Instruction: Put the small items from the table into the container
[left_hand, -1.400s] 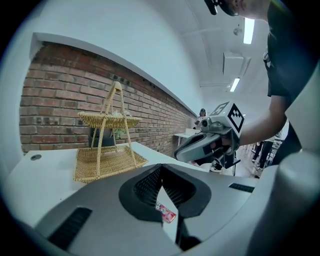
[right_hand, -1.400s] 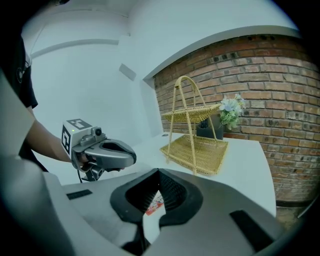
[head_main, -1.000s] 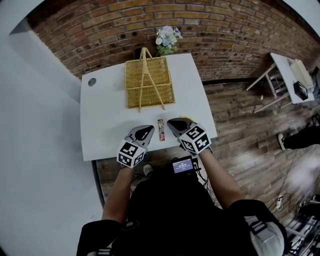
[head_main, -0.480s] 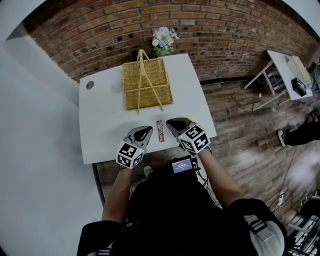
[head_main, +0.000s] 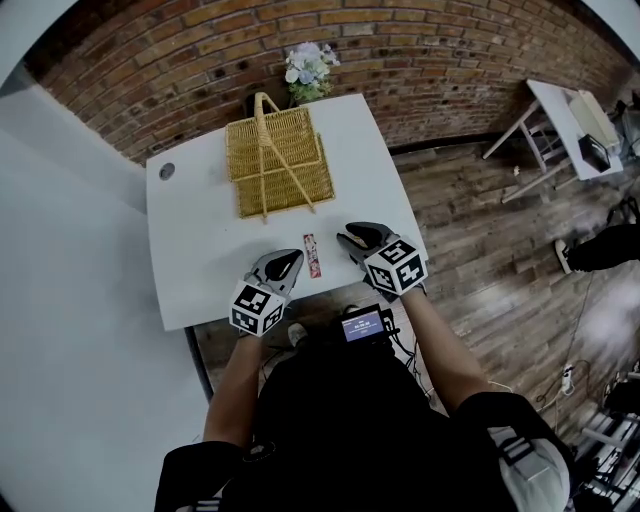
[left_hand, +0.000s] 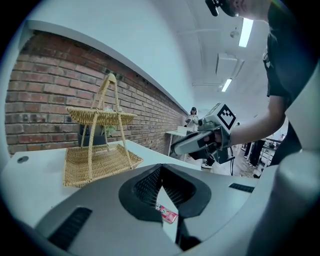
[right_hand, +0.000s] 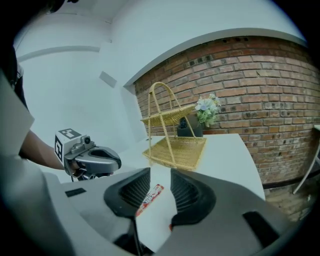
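Head view: a slim wrapped packet (head_main: 311, 255), red and white with print too small to read, lies flat on the white table (head_main: 200, 250) near its front edge. It points lengthwise toward the wicker basket (head_main: 285, 165) but sits well apart from it. The left gripper (head_main: 290, 258) is just to its left and the right gripper (head_main: 350, 238) just to its right; neither touches it. Left gripper view: the jaws are pressed together with nothing between them, and the packet's red end shows on the tabletop beyond them. Right gripper view: the jaws stand apart and are opening. The packet shows through the gap, flat on the table and clear of both pads, with the basket upright beyond.
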